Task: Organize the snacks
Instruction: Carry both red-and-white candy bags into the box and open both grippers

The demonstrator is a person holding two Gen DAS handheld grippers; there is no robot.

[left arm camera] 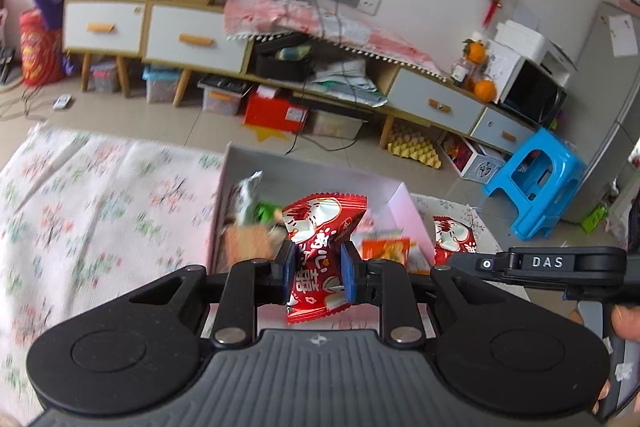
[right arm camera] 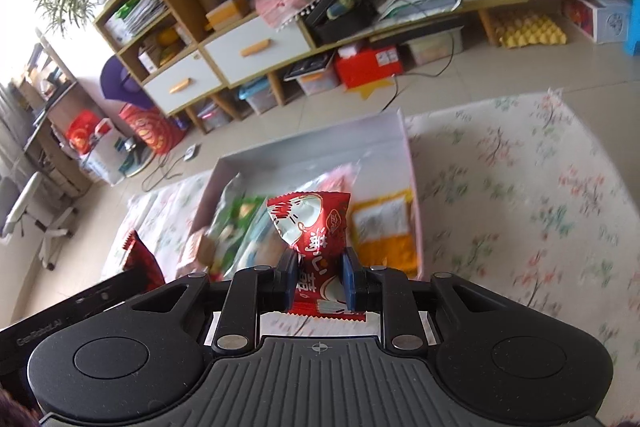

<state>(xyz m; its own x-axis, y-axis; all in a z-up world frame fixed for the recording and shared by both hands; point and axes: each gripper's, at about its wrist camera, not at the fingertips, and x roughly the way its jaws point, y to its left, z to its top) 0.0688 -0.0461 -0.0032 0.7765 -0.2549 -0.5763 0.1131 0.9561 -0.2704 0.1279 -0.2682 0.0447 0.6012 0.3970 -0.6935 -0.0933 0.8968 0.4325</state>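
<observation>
My left gripper (left arm camera: 319,271) is shut on a red snack packet (left arm camera: 320,227) and holds it over the near end of an open pale pink box (left arm camera: 308,167). My right gripper (right arm camera: 319,277) is shut on a second red snack packet (right arm camera: 310,223) and holds it over the same box (right arm camera: 312,147). The box holds several snacks: a green packet (right arm camera: 236,219), an orange packet (right arm camera: 382,227) and others. The right gripper's body (left arm camera: 552,265) shows at the right of the left wrist view, with its red packet (left arm camera: 454,239) beyond. The left packet (right arm camera: 138,263) shows at the left of the right wrist view.
The box sits on a floral cloth (left arm camera: 100,195) that also spreads right of it (right arm camera: 520,187). Beyond are a tiled floor, a long low cabinet (left arm camera: 436,103) with drawers, storage bins, a red box (left arm camera: 276,113) and a blue plastic stool (left arm camera: 536,179).
</observation>
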